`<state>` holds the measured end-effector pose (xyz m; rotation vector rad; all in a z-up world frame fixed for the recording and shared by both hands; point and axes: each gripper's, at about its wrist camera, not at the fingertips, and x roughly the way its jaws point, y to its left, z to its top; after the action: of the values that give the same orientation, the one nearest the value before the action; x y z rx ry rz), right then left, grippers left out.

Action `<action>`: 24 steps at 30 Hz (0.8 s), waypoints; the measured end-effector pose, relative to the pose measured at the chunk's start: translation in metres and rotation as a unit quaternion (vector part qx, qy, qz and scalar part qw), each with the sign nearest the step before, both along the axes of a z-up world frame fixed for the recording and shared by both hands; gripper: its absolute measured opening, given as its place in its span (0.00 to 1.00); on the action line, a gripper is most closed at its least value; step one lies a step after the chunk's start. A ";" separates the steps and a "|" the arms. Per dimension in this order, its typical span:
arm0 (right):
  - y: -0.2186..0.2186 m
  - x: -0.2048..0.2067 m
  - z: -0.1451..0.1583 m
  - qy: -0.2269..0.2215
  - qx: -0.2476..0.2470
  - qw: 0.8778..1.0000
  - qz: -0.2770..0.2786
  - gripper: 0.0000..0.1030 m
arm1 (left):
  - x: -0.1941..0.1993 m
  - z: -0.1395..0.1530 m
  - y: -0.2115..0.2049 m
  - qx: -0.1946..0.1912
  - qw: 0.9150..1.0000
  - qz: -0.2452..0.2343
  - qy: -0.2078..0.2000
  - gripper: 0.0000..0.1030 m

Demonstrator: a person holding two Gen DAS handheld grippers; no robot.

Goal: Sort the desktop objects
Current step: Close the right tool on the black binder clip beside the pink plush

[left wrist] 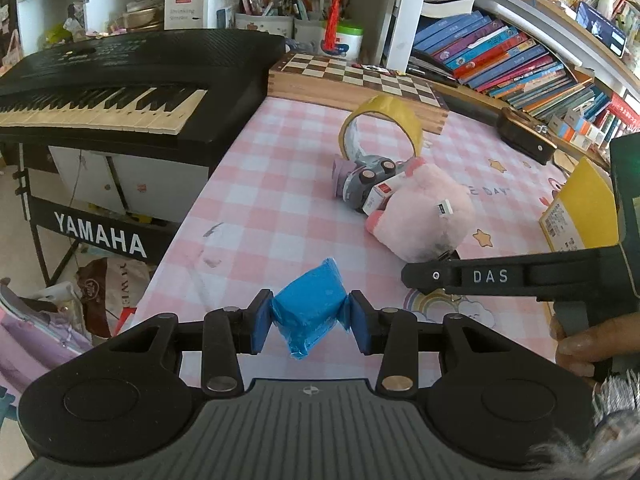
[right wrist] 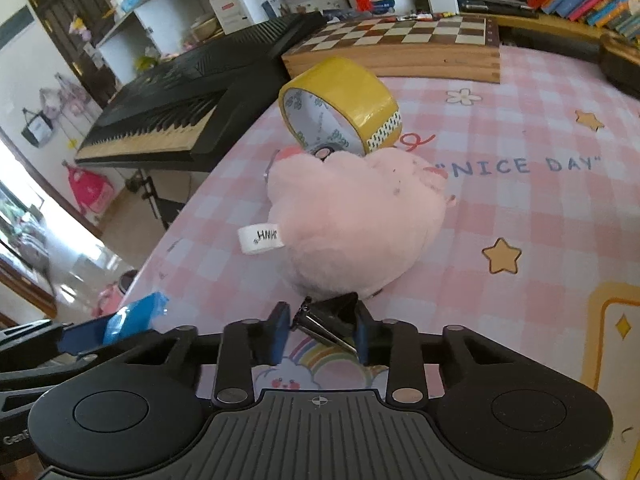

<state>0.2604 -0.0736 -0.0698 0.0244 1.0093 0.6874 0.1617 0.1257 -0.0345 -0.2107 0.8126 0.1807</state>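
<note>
Blue packet (left wrist: 310, 312), soft and crinkly, is pinched between the pads of our left gripper (left wrist: 308, 320), jaws partly closed onto it and denting its sides; it hangs clear of the pink checked tablecloth (left wrist: 256, 200) near the table's front edge. Our right gripper (right wrist: 322, 330) has its jaws drawn in tight on a small black binder clip (right wrist: 328, 322), silver handle sticking out toward the camera; the clip looks gripped, though we cannot tell whether it is off the cloth.

Untouched in the middle of the table: pink plush toy (right wrist: 356, 224), just beyond the right gripper's tips, a yellow tape roll (right wrist: 340, 104) standing on edge behind it, a grey toy car (left wrist: 364, 180) on its side, and a small white box (left wrist: 380, 196) wedged against the plush. A yellow box (left wrist: 580, 208) sits at the right edge of the left view.

We judge this as the pick-up step, both tools loaded. Next move: carry each item to its sorting spot. No bin shows in either view, so the destination is unclear. Keep the squeeze on the packet gentle, and lift the clip away without snagging the plush.
</note>
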 end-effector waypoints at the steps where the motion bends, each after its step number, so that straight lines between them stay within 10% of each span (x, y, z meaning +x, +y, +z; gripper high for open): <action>1: 0.000 -0.002 0.002 -0.005 -0.004 1.000 0.003 0.25 | 0.000 0.001 0.000 -0.001 1.000 -0.002 -0.002 0.37; 24: -0.025 -0.057 0.057 -0.107 -0.017 0.994 0.003 0.25 | -0.027 0.031 -0.018 -0.017 0.996 -0.057 -0.072 0.36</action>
<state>0.2032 -0.0991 -0.0133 -0.0816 0.8158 0.6636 0.1350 0.1075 -0.0039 -0.2068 0.6821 0.0425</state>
